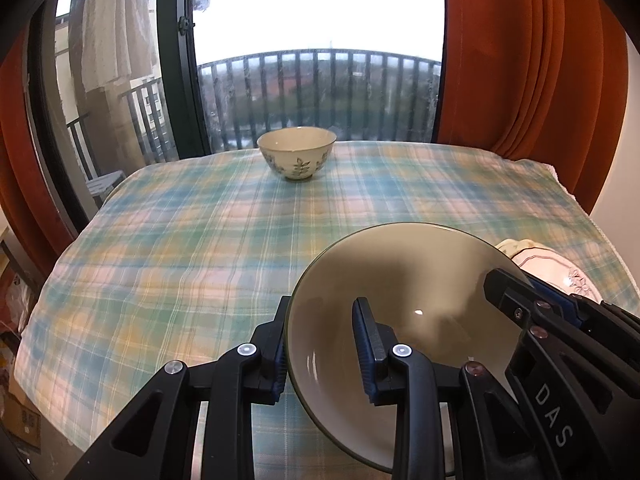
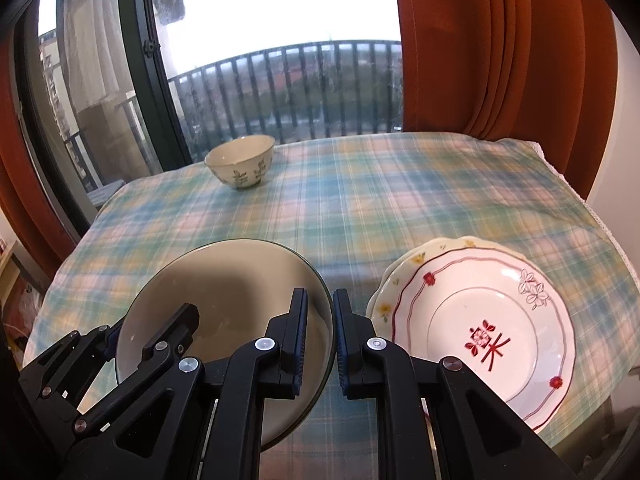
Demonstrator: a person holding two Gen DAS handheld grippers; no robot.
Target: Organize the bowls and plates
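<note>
Left tongs [image 1: 322,350] straddle the left rim of the plain beige bowl [image 1: 404,280], one finger outside, one inside; the gap looks wider than the rim, so a firm grip cannot be told. Right tongs [image 2: 320,336] are nearly closed across the same bowl's right rim. The bowl sits at the near side of the plaid-covered table [image 2: 360,200]. Stacked plates [image 2: 480,320] lie just beside it on the right. Leaf-patterned bowl [image 2: 242,162] stands well apart at the far edge.
</note>
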